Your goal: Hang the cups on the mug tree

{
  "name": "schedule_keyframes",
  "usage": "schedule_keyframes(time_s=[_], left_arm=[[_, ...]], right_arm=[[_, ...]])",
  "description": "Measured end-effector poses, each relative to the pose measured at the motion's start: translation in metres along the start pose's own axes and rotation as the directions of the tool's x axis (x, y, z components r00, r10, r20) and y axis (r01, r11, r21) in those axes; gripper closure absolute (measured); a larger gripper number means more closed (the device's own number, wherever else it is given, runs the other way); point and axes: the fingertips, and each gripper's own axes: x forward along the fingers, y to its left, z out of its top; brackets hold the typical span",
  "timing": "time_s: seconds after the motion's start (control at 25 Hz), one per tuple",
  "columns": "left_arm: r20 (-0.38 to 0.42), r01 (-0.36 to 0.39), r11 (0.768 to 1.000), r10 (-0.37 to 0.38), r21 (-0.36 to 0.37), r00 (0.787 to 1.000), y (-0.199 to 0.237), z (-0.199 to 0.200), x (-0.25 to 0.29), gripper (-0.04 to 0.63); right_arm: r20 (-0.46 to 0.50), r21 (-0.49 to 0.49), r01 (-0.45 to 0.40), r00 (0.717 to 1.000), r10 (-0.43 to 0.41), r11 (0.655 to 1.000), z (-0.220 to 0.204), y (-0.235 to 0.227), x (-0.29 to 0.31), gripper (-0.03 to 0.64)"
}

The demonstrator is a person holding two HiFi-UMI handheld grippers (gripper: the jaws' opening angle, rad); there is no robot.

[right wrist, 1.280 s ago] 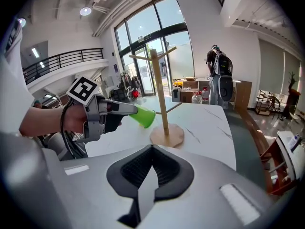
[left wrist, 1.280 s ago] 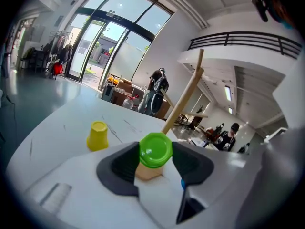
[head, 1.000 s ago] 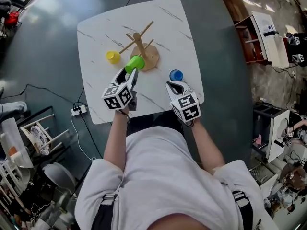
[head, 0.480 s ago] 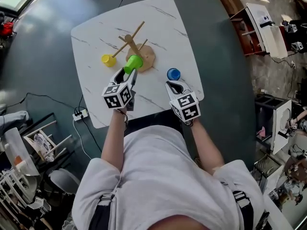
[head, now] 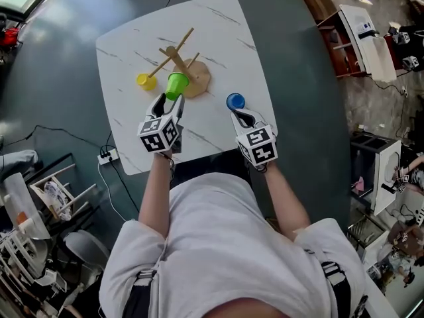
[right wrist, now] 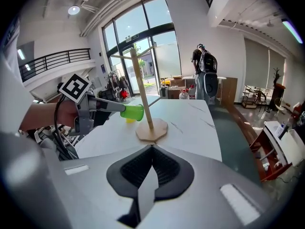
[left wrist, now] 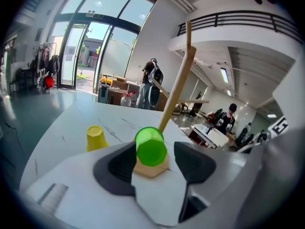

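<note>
Left tongs [left wrist: 153, 162] opening wider, green cup [left wrist: 151, 147] between them

Yellow cup [right wrist: 128, 120] mostly hidden behind green cup [right wrist: 132, 112] (right gripper view), tree base [left wrist: 151, 170] partly covered by it in left gripper view

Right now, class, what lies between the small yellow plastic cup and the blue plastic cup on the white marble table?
The green plastic cup and the wooden mug tree's round base lie between them, as the head view shows.
</note>
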Motion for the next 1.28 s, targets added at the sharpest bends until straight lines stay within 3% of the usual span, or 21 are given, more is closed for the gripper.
schedule_keyframes(time_s=[0.12, 0.28, 0.56, 0.64, 0.8, 0.96, 1.28], left_arm=[[0.023, -0.029, 0.999, 0.029, -0.021, 0.999, 0.005, 0.001, -0.008, 0.338], [0.052, -0.055, 0.997, 0.057, -0.046, 0.997, 0.010, 0.001, -0.022, 0.336], [0.066, -0.098, 0.993, 0.102, -0.059, 0.993, 0.005, -0.009, -0.039, 0.339], [0.049, -0.110, 0.993, 0.113, -0.051, 0.992, 0.001, -0.019, -0.043, 0.379], [0.036, -0.131, 0.991, 0.130, 0.019, 0.991, -0.016, -0.040, -0.049, 0.592], [0.008, -0.136, 0.987, 0.136, 0.090, 0.991, -0.034, -0.059, -0.047, 0.592], [0.019, -0.161, 0.986, 0.160, 0.032, 0.987, -0.044, -0.072, -0.057, 0.592]], right_arm=[[-0.006, -0.014, 0.015, 1.000, -0.015, 1.000, -0.002, -0.009, 0.000, 0.607], [-0.022, -0.054, 0.045, 0.999, -0.046, 0.998, -0.005, -0.020, 0.003, 0.515], [-0.061, -0.113, 0.068, 0.995, -0.075, 0.991, -0.013, -0.035, 0.012, 0.468], [-0.076, -0.126, 0.063, 0.994, -0.073, 0.990, -0.018, -0.038, 0.014, 0.452], [-0.096, -0.146, 0.053, 0.993, -0.068, 0.988, -0.025, -0.044, 0.022, 0.420], [-0.112, -0.159, 0.040, 0.992, -0.059, 0.987, -0.029, -0.050, 0.035, 0.388], [-0.154, -0.192, -0.009, 0.988, -0.021, 0.981, -0.038, -0.049, 0.057, 0.360]])
